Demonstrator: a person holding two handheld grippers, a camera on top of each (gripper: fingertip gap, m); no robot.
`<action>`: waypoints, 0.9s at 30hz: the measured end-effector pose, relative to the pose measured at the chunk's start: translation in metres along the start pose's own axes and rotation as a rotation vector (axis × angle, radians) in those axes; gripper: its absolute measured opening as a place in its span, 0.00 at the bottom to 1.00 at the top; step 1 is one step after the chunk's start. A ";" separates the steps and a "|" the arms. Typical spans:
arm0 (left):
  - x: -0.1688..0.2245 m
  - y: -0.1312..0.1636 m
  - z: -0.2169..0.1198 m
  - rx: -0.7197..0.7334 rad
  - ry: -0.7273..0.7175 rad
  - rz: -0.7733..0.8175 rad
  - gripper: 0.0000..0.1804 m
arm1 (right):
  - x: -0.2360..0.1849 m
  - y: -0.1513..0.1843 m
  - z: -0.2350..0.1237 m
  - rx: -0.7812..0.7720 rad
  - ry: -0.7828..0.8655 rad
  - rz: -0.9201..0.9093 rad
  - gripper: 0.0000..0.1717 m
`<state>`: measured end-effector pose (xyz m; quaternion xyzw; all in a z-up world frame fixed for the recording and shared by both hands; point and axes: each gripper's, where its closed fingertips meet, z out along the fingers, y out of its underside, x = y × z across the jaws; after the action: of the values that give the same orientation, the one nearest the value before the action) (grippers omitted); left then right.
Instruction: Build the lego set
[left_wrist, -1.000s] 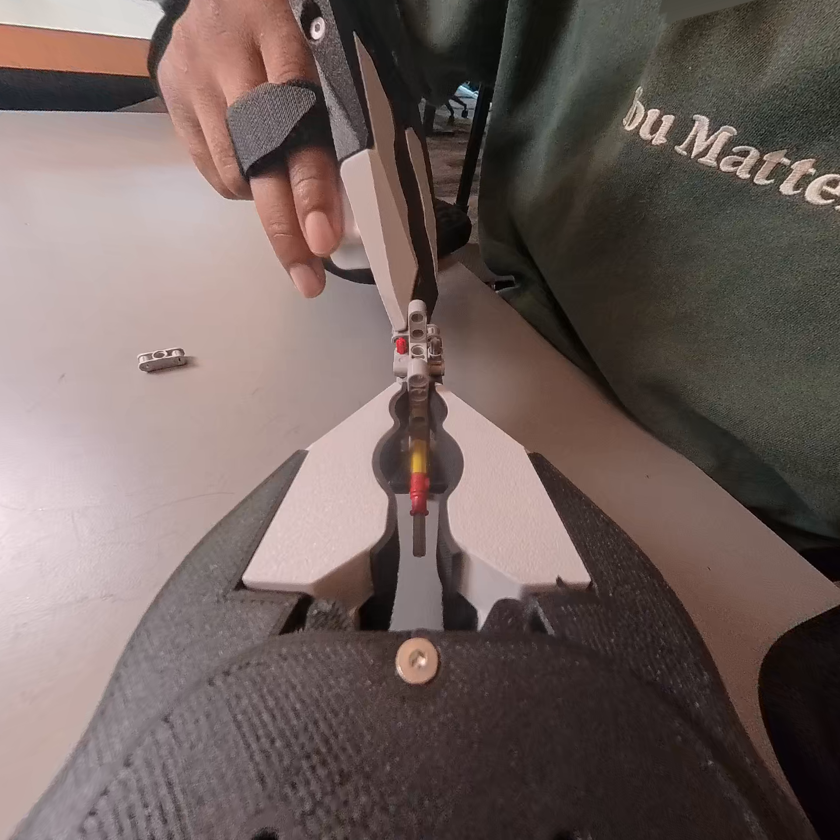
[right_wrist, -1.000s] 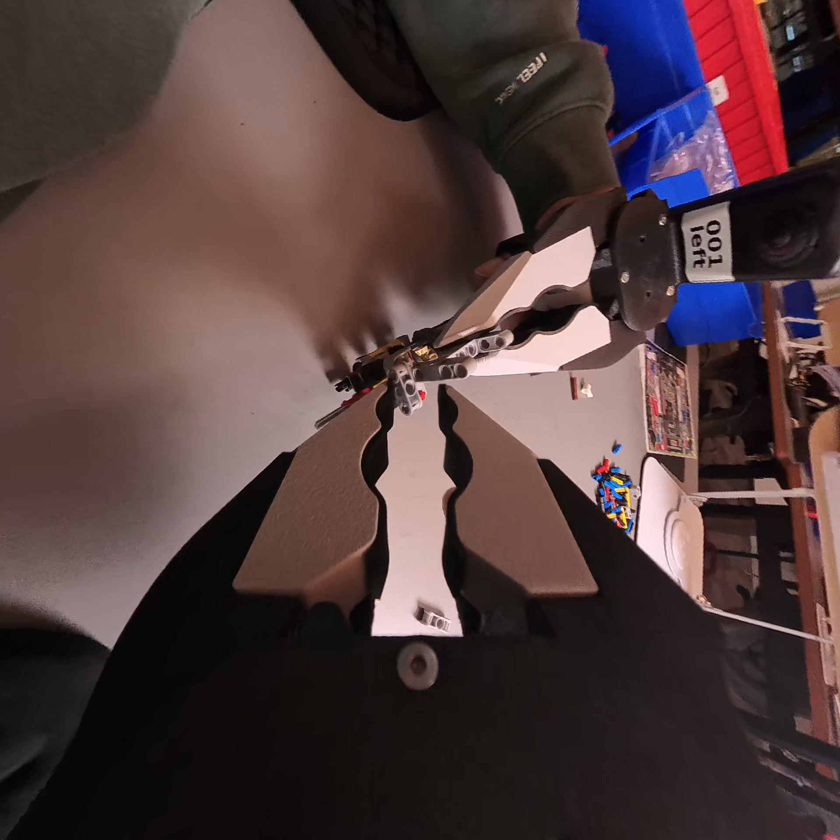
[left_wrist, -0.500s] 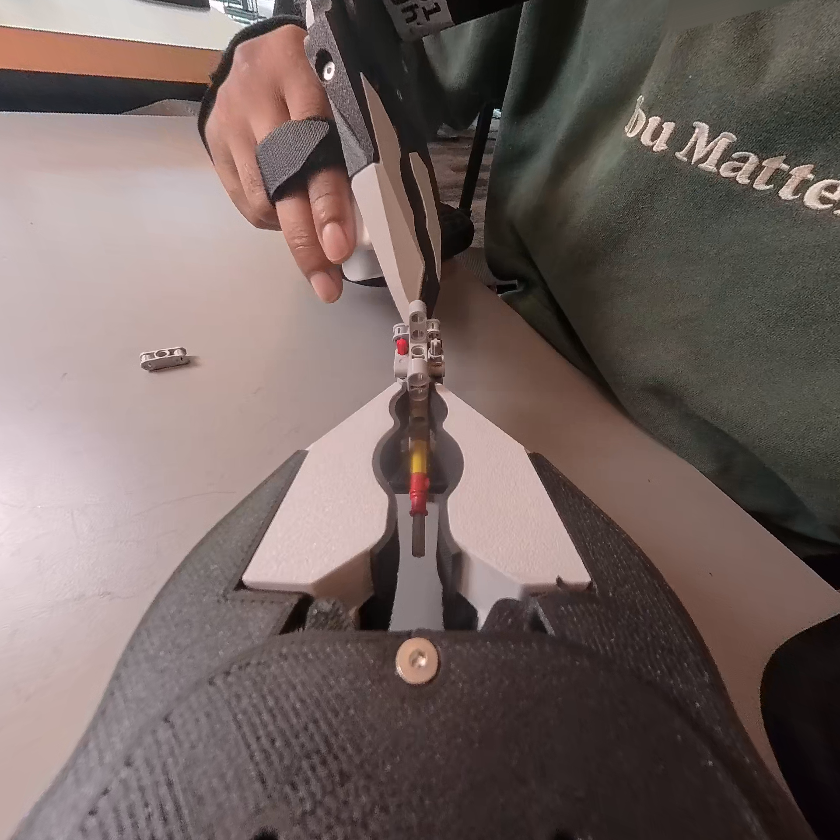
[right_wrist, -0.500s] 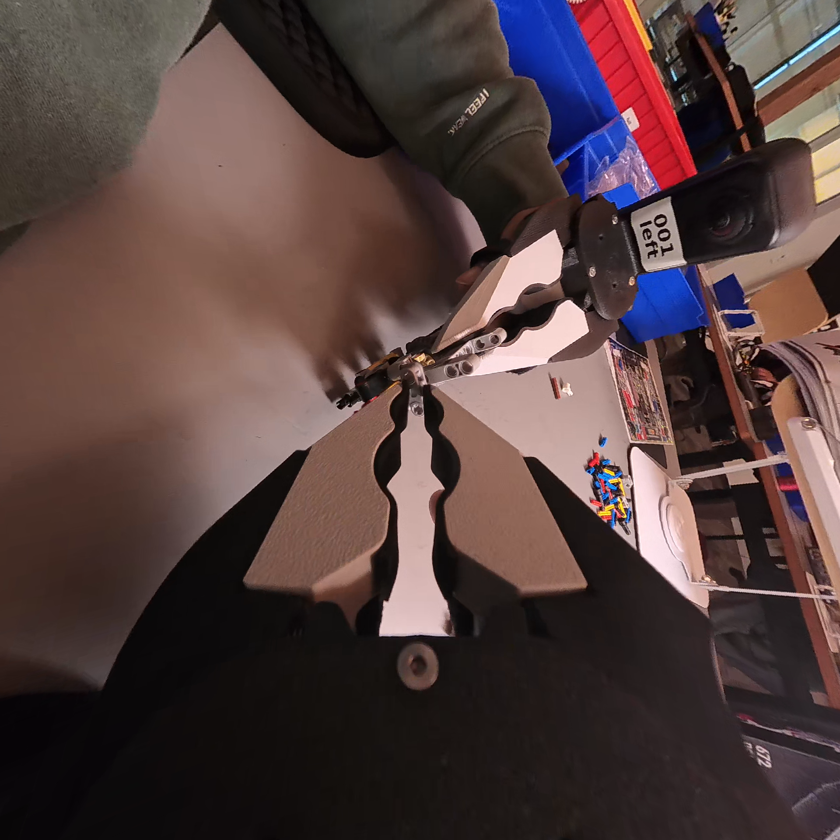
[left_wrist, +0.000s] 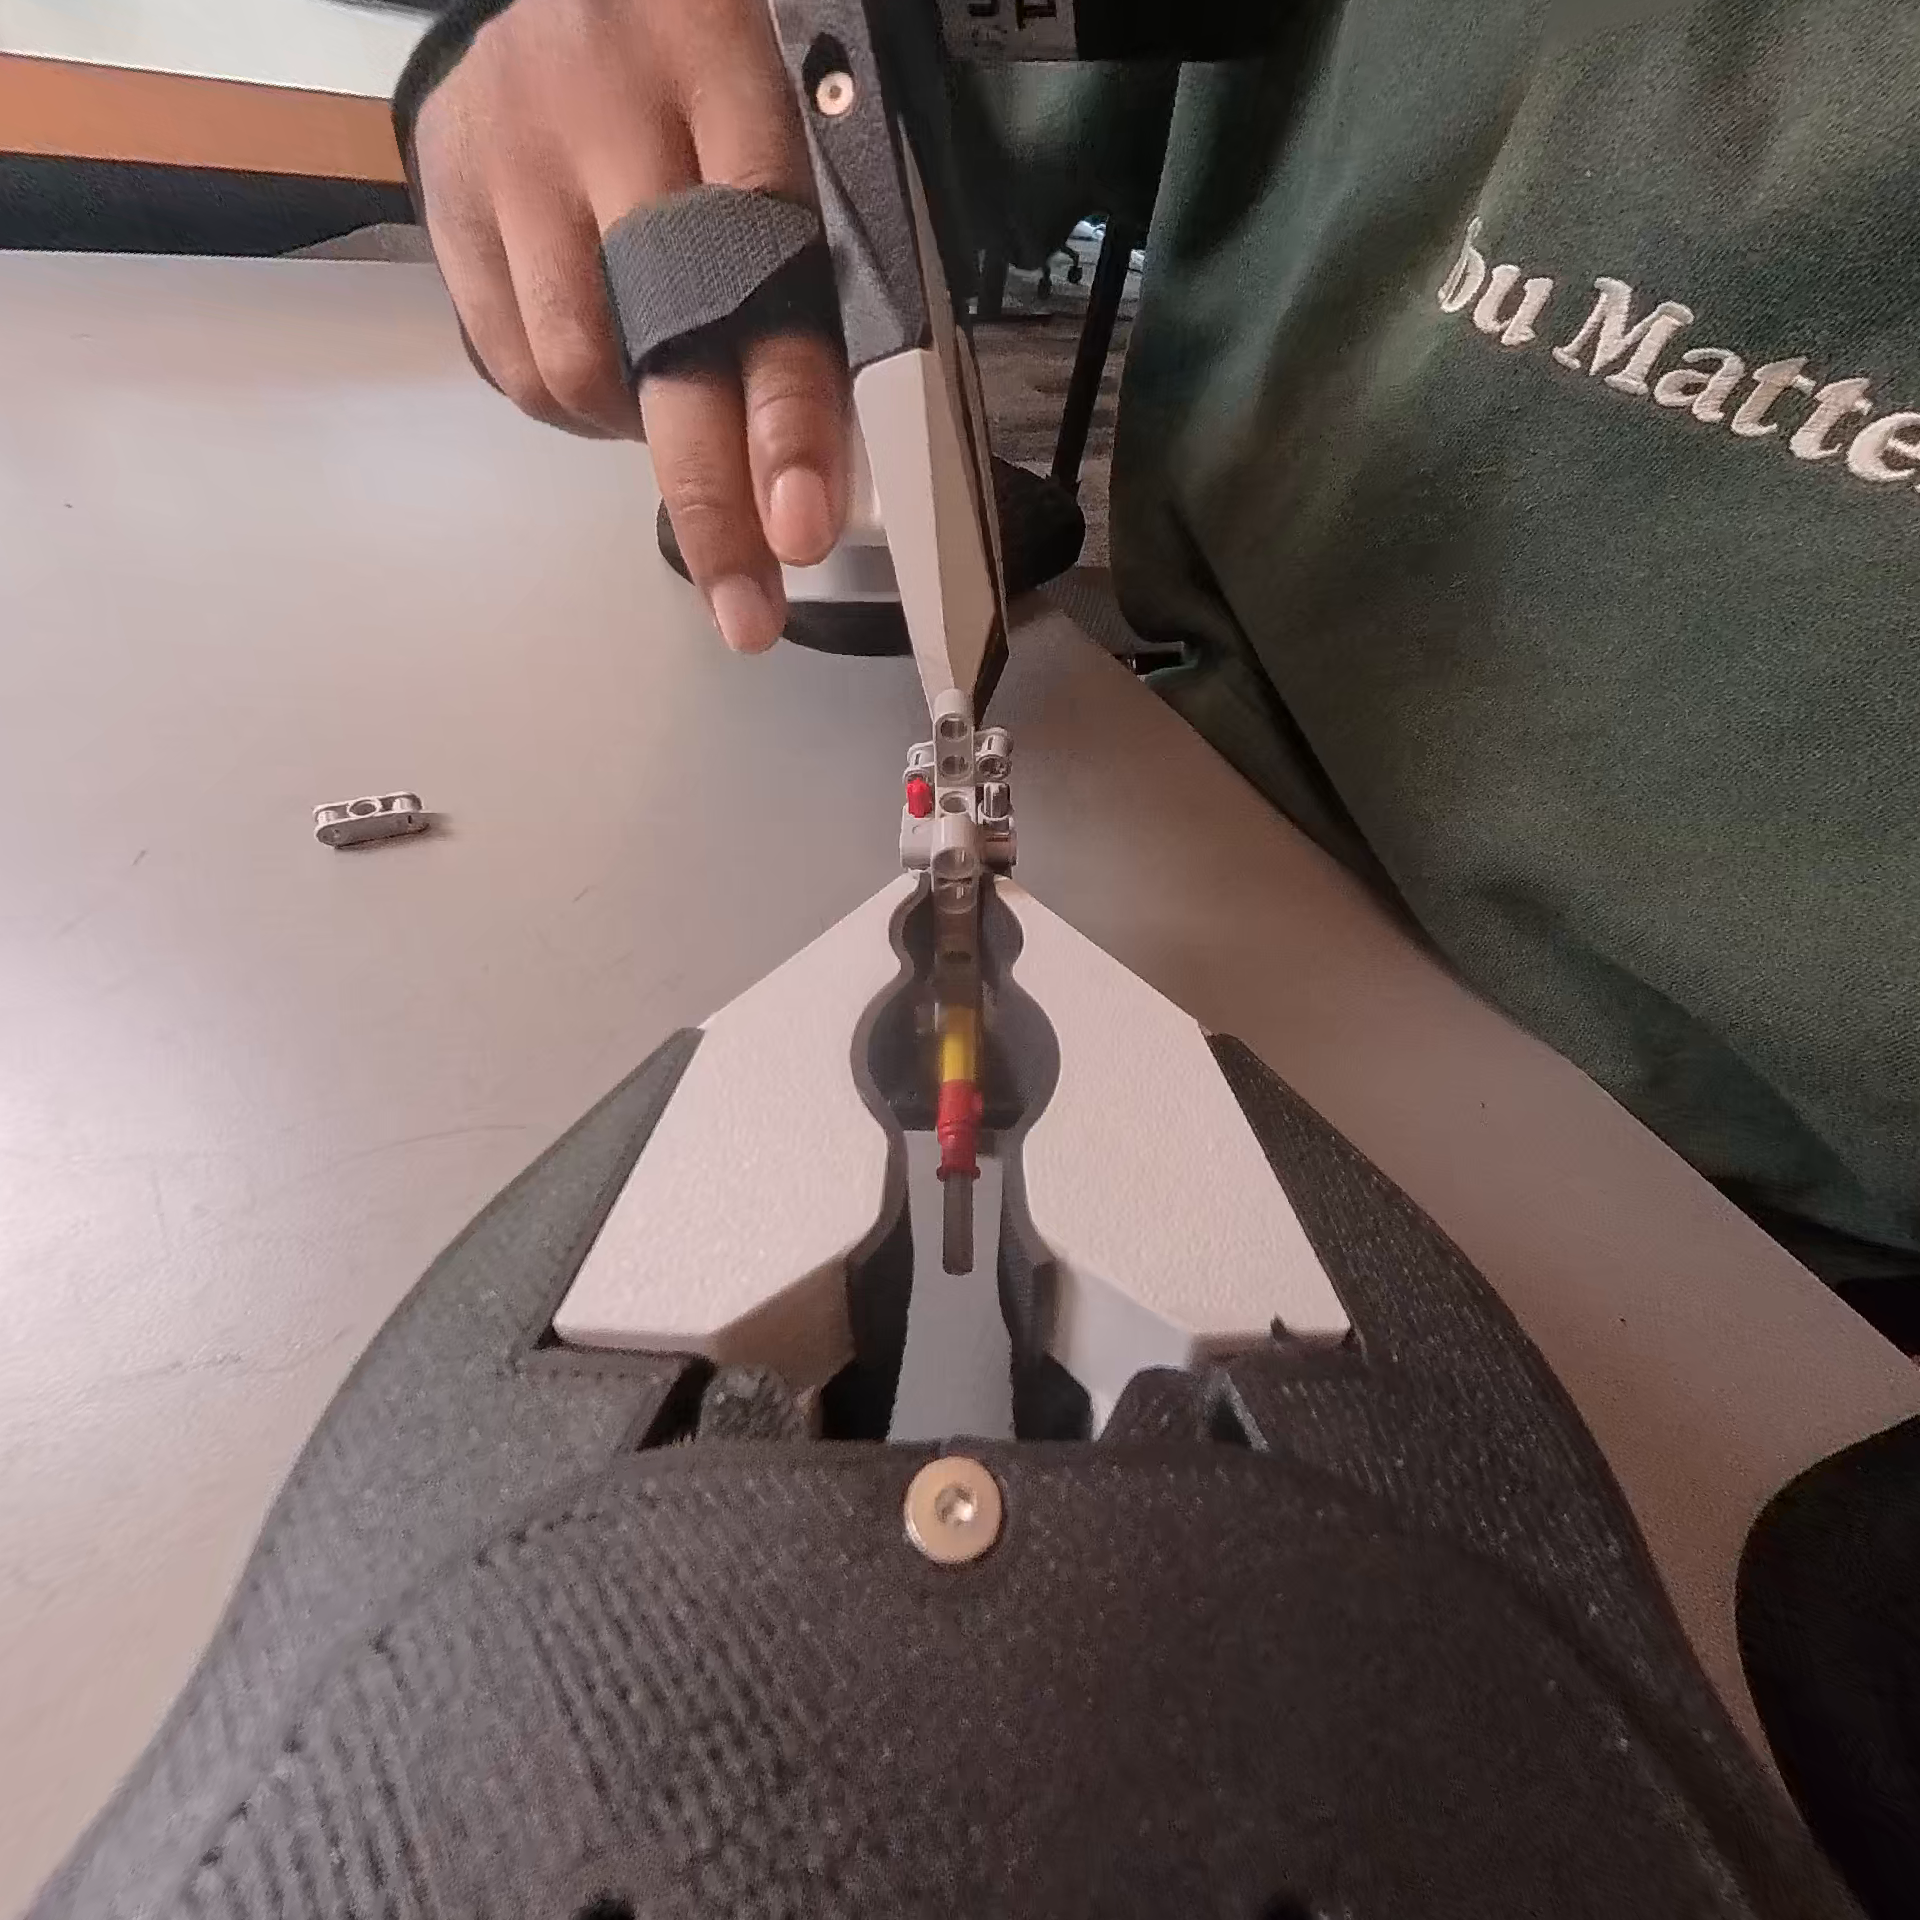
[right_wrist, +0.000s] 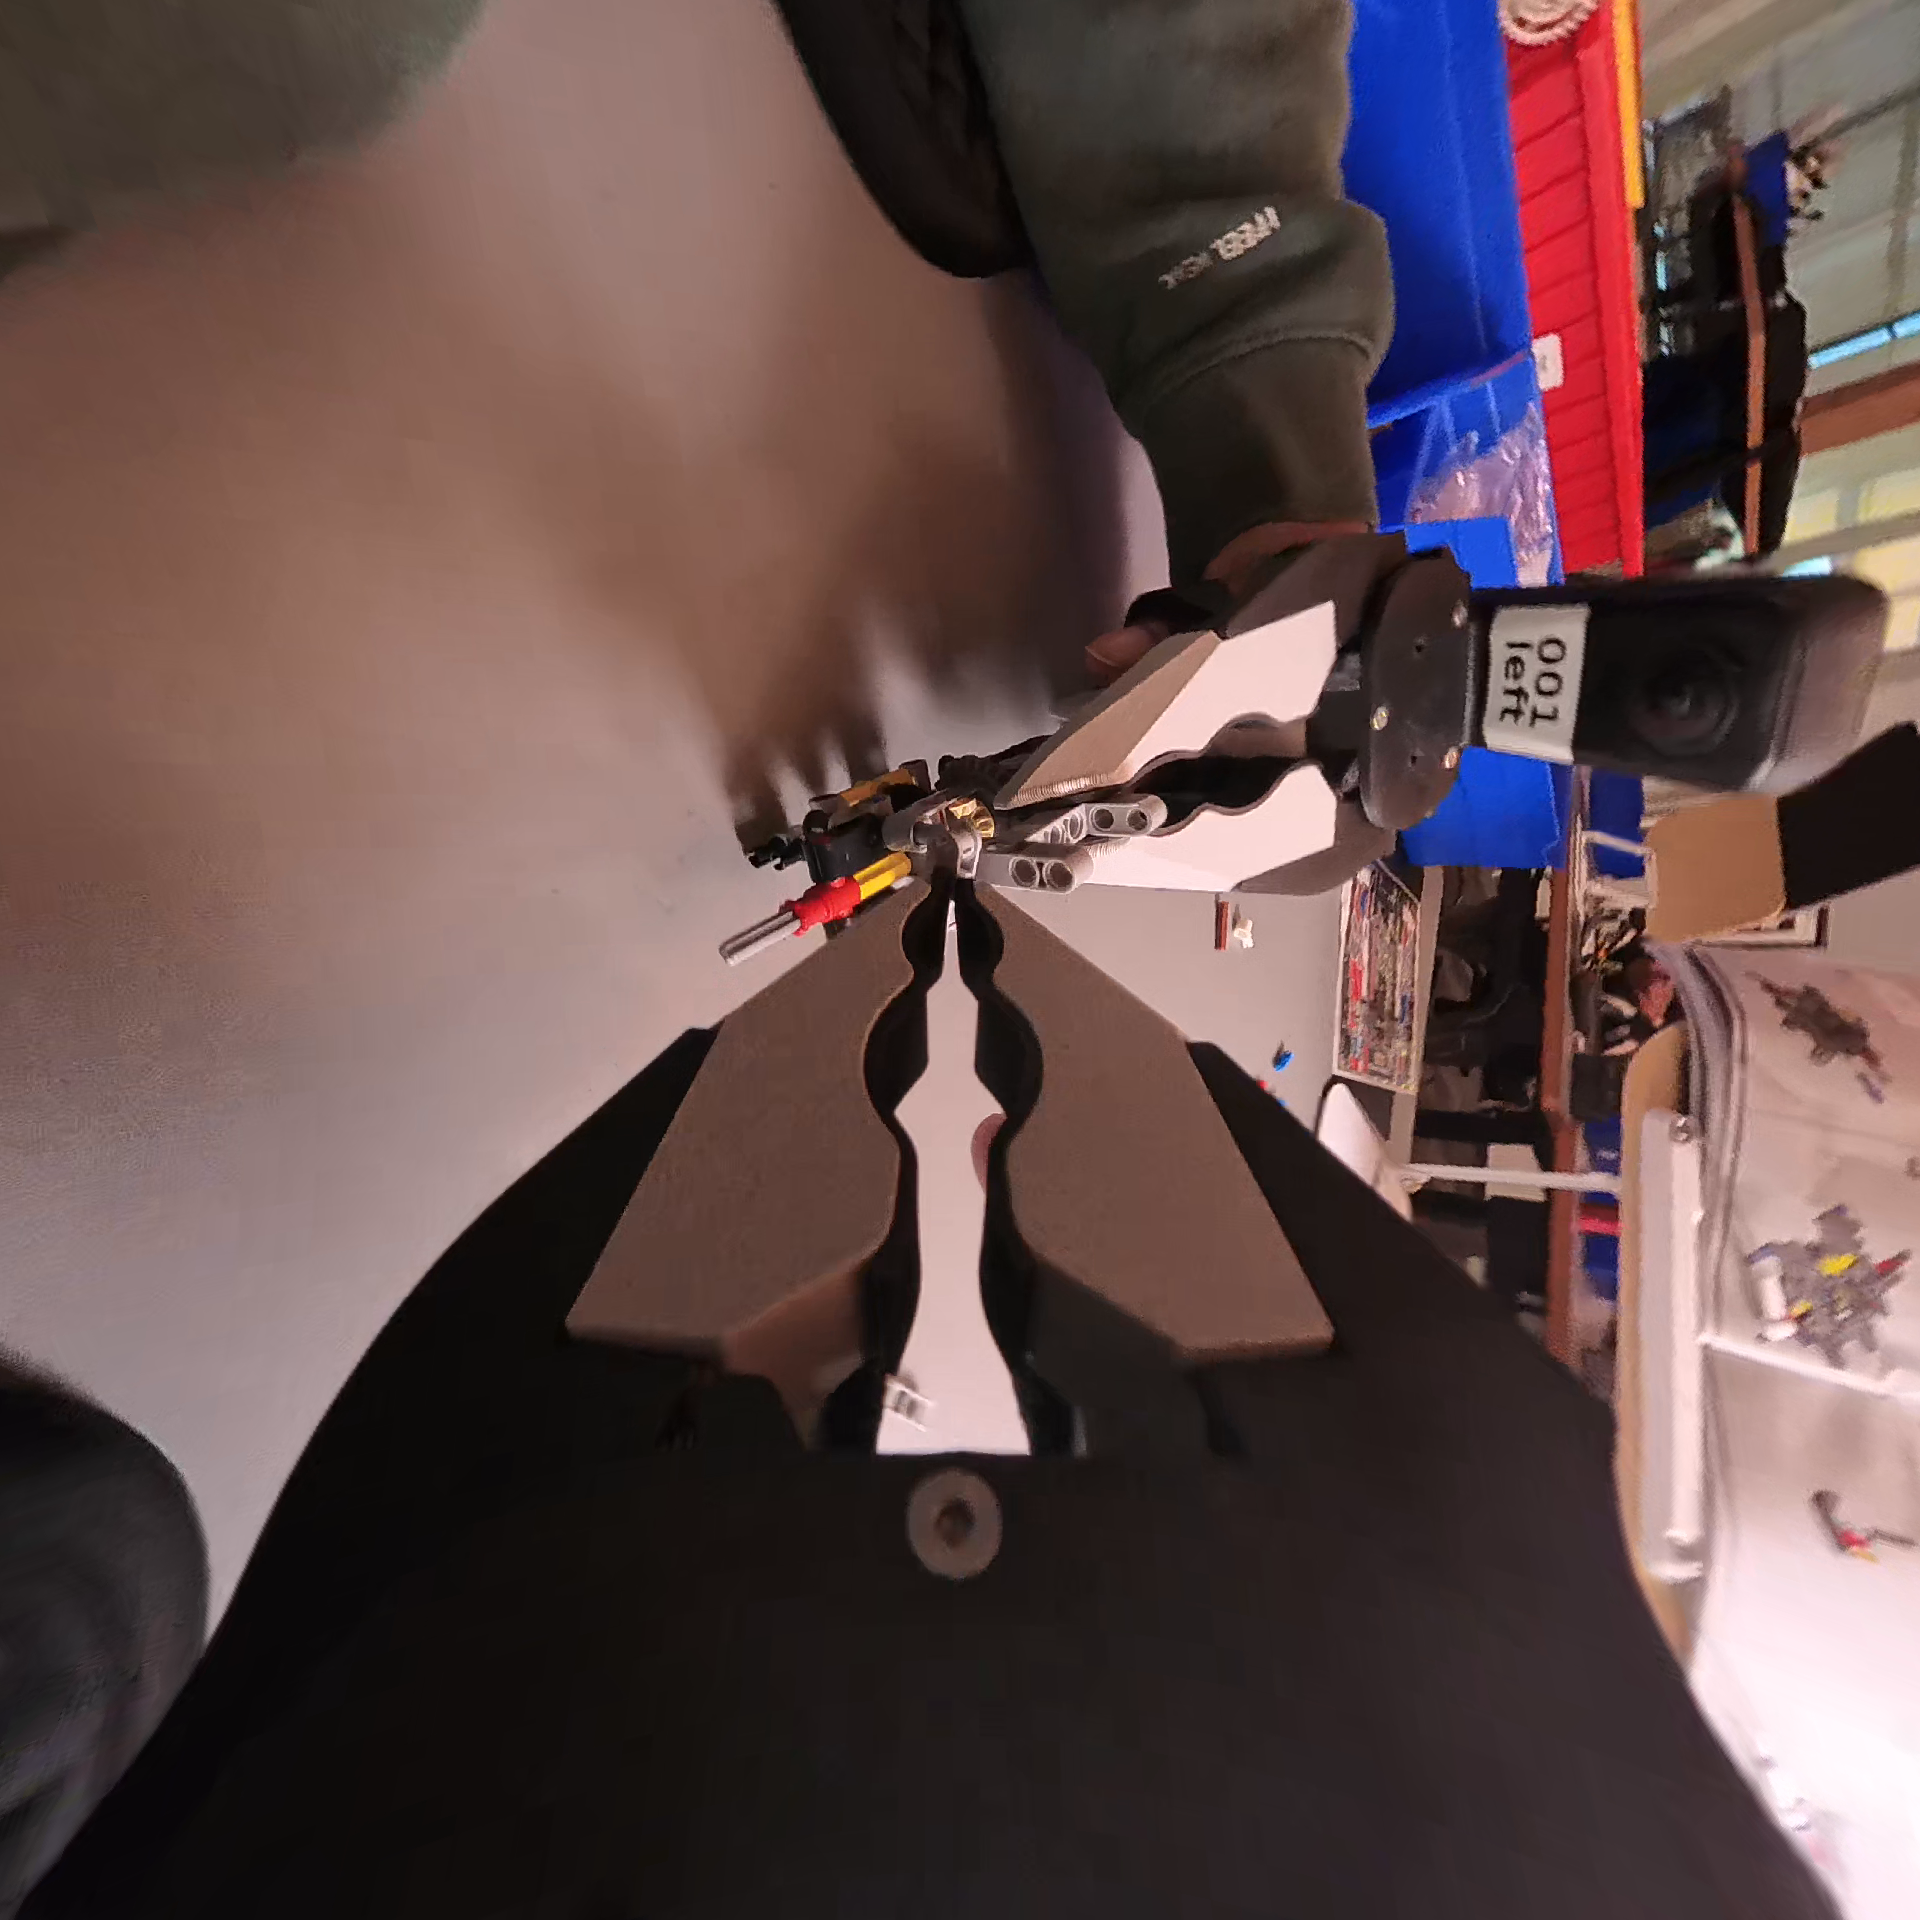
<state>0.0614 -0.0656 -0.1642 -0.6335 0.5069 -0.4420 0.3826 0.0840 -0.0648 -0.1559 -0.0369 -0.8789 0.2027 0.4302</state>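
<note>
- Grey plastic is what my left tongs (left_wrist: 961, 894) are clenched on: a small brick assembly (left_wrist: 958, 805) of pale beams, with a yellow and red axle (left_wrist: 957, 1091) running back between the two fingers, at the centre of the left wrist view.
- Both left pads press the assembly's sides, and its front end sticks out past the fingertips, clear above the bench (left_wrist: 260, 1039).
- My right tongs (right_wrist: 951, 902) come down from the top of the left view and meet that same assembly at its upper beam; in the right wrist view their tips are pinched nearly together on a thin grey piece of it.
- In the right view the axle's grey tip (right_wrist: 753, 940) pokes out to the left of centre, free of both fingers.
- One loose grey beam (left_wrist: 369, 818) lies alone on the bench at the left of the left view, well apart from the tongs, with bare surface all round it.
- To the right in that view the bench edge (left_wrist: 1403, 1039) runs diagonally, and a green sweatshirt (left_wrist: 1558, 623) sits just beyond it, so room is tight on that side.
- My hand (left_wrist: 623, 260) on the right tongs fills the upper middle.
- A scatter of small coloured bricks (right_wrist: 1283, 1060) and a printed sheet (right_wrist: 1377, 987) lie at the right of the right view, well apart.
</note>
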 end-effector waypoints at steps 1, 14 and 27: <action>0.000 0.000 0.000 0.000 0.001 -0.001 0.03 | 0.000 0.000 0.000 -0.018 -0.018 -0.052 0.00; 0.001 0.000 0.002 -0.022 -0.002 -0.003 0.03 | 0.000 -0.004 0.001 -0.132 -0.294 -0.372 0.00; 0.000 0.000 0.001 -0.039 -0.026 -0.001 0.03 | 0.000 0.000 0.004 -0.144 -0.342 -0.245 0.02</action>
<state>0.0624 -0.0659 -0.1648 -0.6468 0.5102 -0.4239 0.3764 0.0805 -0.0664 -0.1579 0.0744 -0.9492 0.0892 0.2925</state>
